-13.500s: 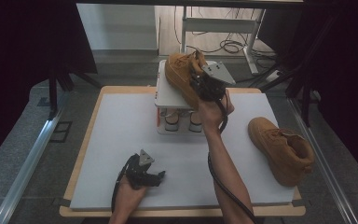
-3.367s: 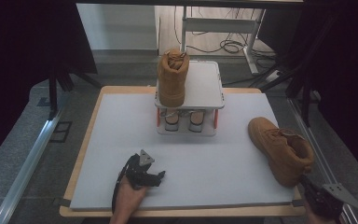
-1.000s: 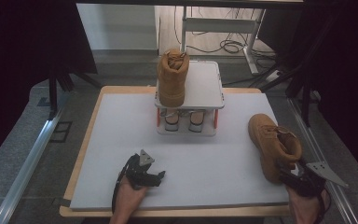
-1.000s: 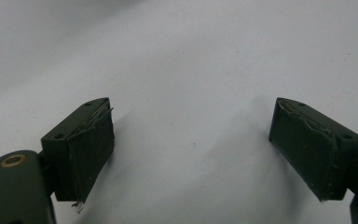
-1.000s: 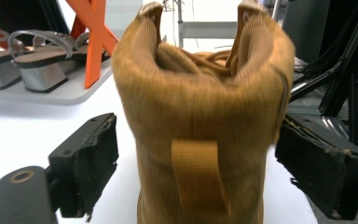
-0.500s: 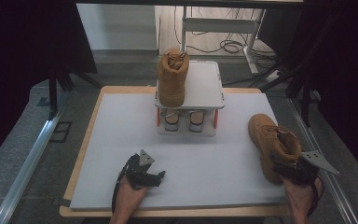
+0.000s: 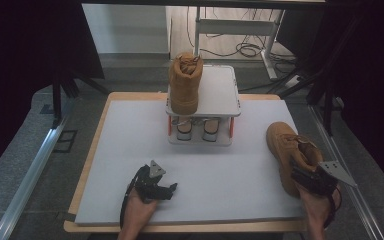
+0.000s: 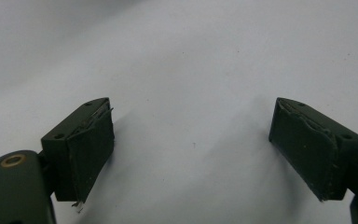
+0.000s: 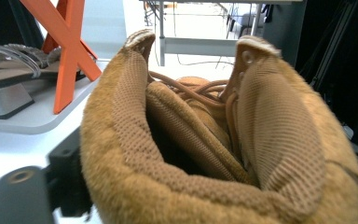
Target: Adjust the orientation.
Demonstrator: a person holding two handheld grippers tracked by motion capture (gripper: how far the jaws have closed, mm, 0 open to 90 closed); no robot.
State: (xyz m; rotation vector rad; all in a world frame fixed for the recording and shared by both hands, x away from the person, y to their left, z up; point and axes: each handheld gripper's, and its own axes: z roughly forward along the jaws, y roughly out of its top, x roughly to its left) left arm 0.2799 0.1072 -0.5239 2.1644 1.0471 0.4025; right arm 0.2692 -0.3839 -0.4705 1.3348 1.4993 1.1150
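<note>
Now your right gripper [image 7: 307, 176] straddles the padded mesh collar of the tan suede boot [image 7: 294, 152] lying at the mat's right edge, jaws closing, seemingly not yet pinching; your left gripper [image 7: 166, 189] rests gaping on the smooth white mat [image 7: 220, 170]

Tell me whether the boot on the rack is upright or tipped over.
Upright: the boot on the rack stands on its sole atop the white rack, collar opening facing up.

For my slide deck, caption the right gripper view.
Right gripper's jaws straddle the heel collar of a tan suede boot on the white table.
</note>
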